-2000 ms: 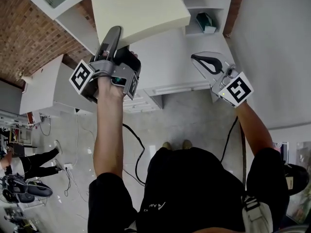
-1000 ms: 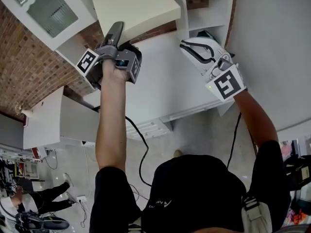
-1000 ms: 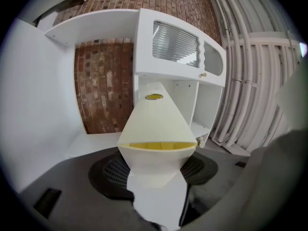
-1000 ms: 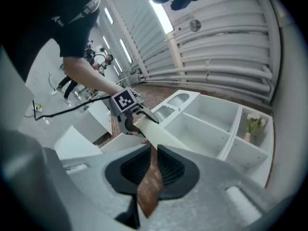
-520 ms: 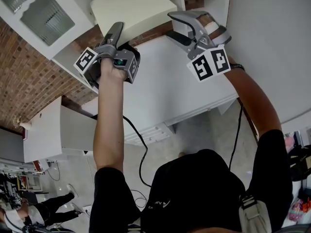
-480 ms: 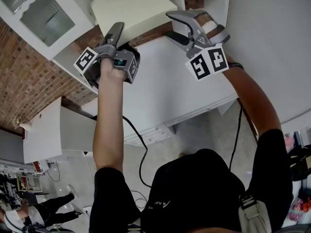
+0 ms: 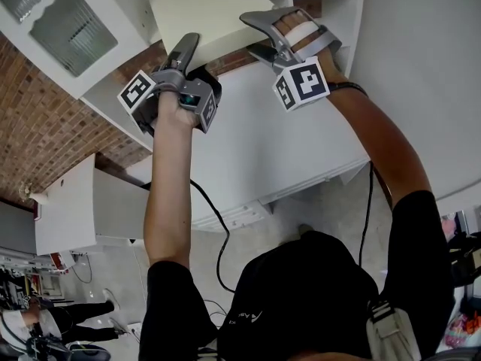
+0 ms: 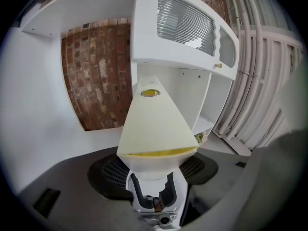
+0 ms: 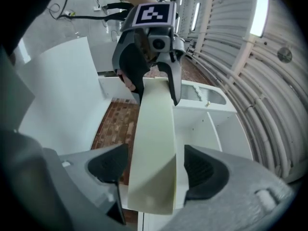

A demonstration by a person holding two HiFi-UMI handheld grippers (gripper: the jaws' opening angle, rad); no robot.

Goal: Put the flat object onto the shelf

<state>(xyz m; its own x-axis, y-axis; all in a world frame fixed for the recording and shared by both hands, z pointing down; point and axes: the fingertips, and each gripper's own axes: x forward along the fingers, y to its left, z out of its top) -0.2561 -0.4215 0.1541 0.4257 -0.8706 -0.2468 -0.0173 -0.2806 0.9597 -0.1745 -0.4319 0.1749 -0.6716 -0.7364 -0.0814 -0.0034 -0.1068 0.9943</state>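
Note:
A flat cream board is held up overhead in front of the white shelf unit. My left gripper is shut on its near edge; in the left gripper view the board runs away from the jaws toward the shelf. My right gripper straddles the board's right edge with its jaws opening. In the right gripper view the board stands edge-on between the two pads, with a gap on each side. The left gripper shows at the board's far end.
A brick wall lies behind the shelving. A cabinet door with ribbed glass hangs at the left. A white cabinet top spreads below both grippers. A green item sits in a lower shelf compartment. Pipes run along the right wall.
My right gripper has swung left from near the shelf to the board's right edge, and its jaws have gone from shut to wide apart. The left gripper and board barely moved.

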